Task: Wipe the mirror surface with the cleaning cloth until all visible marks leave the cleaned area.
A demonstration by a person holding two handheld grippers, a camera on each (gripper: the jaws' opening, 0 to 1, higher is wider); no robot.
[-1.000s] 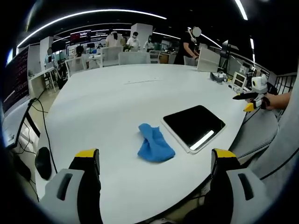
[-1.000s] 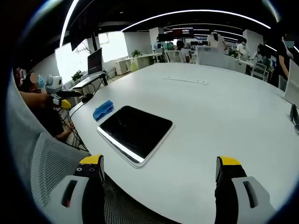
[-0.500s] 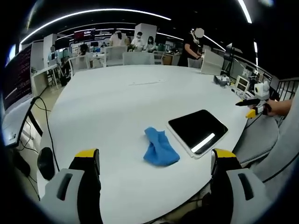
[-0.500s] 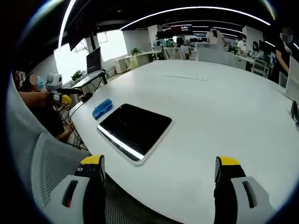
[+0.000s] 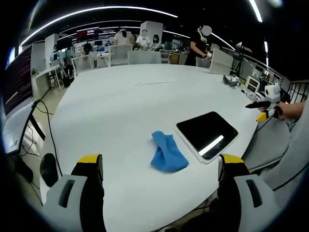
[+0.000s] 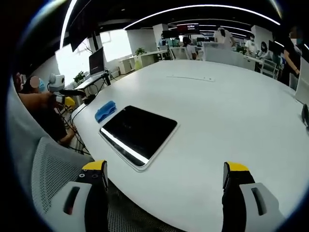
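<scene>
A dark rectangular mirror (image 5: 207, 134) with a white frame lies flat near the table's rim; a strip of ceiling light reflects in it. It appears again in the right gripper view as the mirror (image 6: 138, 132). A crumpled blue cloth (image 5: 167, 152) rests on the table just beside the mirror, also visible as the cloth (image 6: 105, 111). My left gripper (image 5: 161, 166) is open, short of the cloth, nothing between its jaws. My right gripper (image 6: 165, 174) is open over the table edge, short of the mirror. The right gripper (image 5: 263, 102) shows far right in the left view, the left gripper (image 6: 62, 91) far left in the right view.
The big white round table (image 5: 120, 106) stretches away behind the mirror. A grey mesh chair (image 6: 53, 181) sits below the table edge. Small devices (image 5: 231, 80) stand at the far rim. A laptop (image 6: 98, 64), desks and several people are in the background. Cables (image 5: 41, 116) hang at the left.
Both views shifted slightly as the hands moved; in the left gripper view the cloth and mirror sit a little further right. Cloth and mirror stay put on the table.
</scene>
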